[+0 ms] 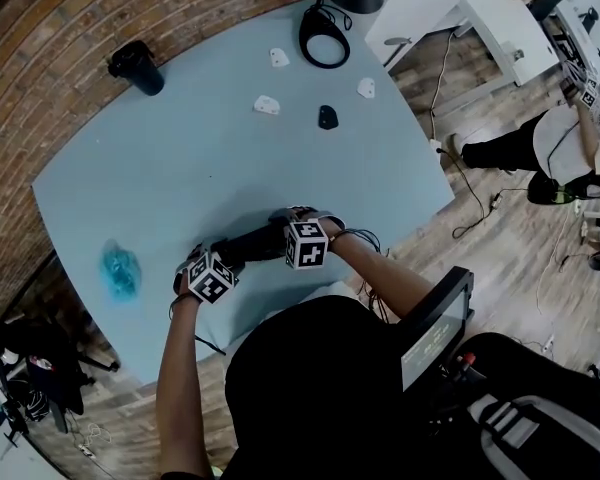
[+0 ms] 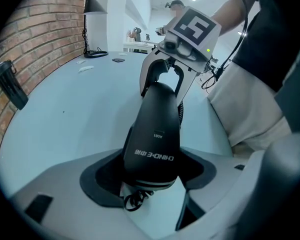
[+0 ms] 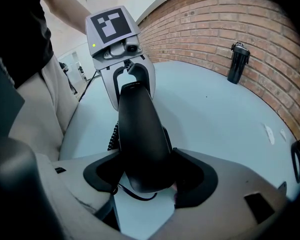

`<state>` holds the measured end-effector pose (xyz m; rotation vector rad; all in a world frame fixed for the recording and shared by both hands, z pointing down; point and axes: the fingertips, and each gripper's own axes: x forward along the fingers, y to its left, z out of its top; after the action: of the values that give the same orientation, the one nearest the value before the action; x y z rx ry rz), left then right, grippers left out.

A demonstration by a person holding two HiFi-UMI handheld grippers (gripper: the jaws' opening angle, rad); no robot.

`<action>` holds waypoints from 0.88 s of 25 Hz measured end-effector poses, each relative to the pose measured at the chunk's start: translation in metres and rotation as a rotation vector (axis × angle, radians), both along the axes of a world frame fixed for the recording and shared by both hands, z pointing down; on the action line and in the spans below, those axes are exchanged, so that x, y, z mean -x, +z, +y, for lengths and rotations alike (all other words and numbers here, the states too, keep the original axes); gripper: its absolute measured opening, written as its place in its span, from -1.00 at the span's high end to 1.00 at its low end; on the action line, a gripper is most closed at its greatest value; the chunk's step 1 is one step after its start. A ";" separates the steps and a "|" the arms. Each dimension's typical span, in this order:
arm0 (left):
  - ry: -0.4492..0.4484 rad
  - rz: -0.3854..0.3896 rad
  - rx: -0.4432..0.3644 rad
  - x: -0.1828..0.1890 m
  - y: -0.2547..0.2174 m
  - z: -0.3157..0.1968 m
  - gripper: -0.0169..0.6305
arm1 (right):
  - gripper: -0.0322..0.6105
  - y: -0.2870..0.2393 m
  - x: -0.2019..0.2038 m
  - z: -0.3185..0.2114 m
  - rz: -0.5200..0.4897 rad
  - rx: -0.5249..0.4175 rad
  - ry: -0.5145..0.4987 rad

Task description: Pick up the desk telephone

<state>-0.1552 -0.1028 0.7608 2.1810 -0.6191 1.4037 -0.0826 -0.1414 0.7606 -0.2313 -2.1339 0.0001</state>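
Tabletop [image 1: 230, 158] below left gripper [image 2: 150, 186], right gripper [image 3: 147, 186], steeply downward.

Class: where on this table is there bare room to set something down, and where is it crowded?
Free: the wide middle between black cup, blue wad and handset. Crowded: far end round the lamp base; near edge, left gripper and right gripper at the handset.

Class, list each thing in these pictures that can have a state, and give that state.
Handset, lying level, one end in each gripper.
Left gripper, round the handset's end; grip unclear.
Right gripper, shut on the handset.
Flask, upright, capped.
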 end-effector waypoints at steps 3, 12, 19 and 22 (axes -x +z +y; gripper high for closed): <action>-0.016 0.006 -0.012 -0.001 0.000 0.000 -0.06 | -0.02 0.000 0.000 0.000 -0.011 -0.001 -0.020; -0.017 -0.008 -0.025 0.000 0.000 0.011 -0.05 | 0.01 0.002 0.001 0.006 0.035 -0.063 -0.098; -0.029 0.032 -0.001 -0.008 0.001 0.027 -0.04 | 0.01 0.005 -0.005 0.023 0.033 -0.013 -0.113; -0.029 0.043 -0.006 -0.004 -0.003 0.032 -0.04 | 0.01 0.002 -0.002 0.028 0.015 -0.003 -0.101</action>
<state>-0.1507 -0.0710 0.7581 2.1923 -0.6372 1.3383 -0.0809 -0.1132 0.7624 -0.3359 -2.1046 -0.0606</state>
